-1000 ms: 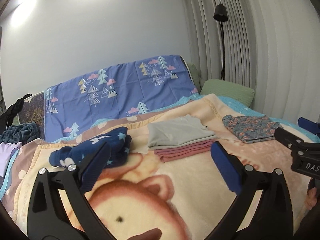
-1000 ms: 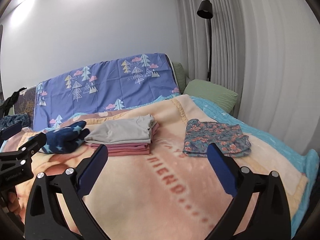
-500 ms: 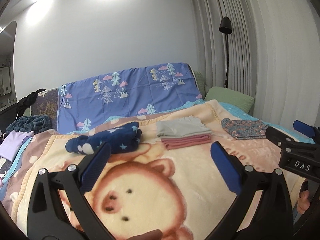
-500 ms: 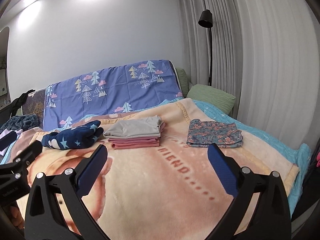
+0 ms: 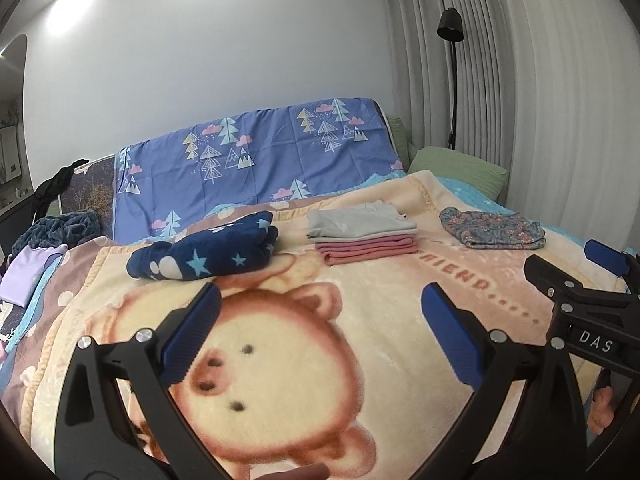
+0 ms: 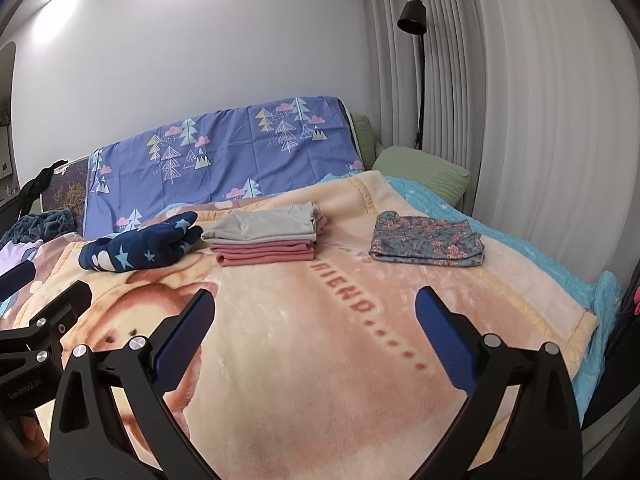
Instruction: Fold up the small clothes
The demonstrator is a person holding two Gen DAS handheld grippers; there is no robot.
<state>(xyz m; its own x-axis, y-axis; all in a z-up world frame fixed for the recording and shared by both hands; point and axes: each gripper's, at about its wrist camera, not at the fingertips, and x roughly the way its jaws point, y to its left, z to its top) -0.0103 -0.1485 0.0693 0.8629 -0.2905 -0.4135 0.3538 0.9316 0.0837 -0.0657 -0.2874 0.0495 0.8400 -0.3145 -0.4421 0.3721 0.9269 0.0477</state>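
Note:
A folded stack with a grey garment (image 5: 358,220) (image 6: 264,226) on pink ones (image 5: 368,250) (image 6: 266,254) lies on the far half of the bear-print blanket (image 5: 304,360) (image 6: 320,360). Left of it sits a rolled navy star-print piece (image 5: 208,252) (image 6: 140,248). To the right lies a folded floral garment (image 5: 492,228) (image 6: 426,240). My left gripper (image 5: 320,320) hangs open and holds nothing, well short of the clothes. My right gripper (image 6: 314,322) is likewise open with nothing between its blue pads, and it shows at the right edge of the left wrist view (image 5: 572,288).
A blue tree-print sheet (image 5: 256,164) drapes the headboard. A green pillow (image 6: 420,172) and a black floor lamp (image 6: 416,40) stand at the far right by the curtains. More clothes, lilac (image 5: 28,276) and dark teal (image 5: 68,224), are heaped at the bed's left edge.
Both grippers have pulled back from the folded clothes toward the foot of the bed, so more of the blanket shows. Both stayed open; the clothes have not moved.

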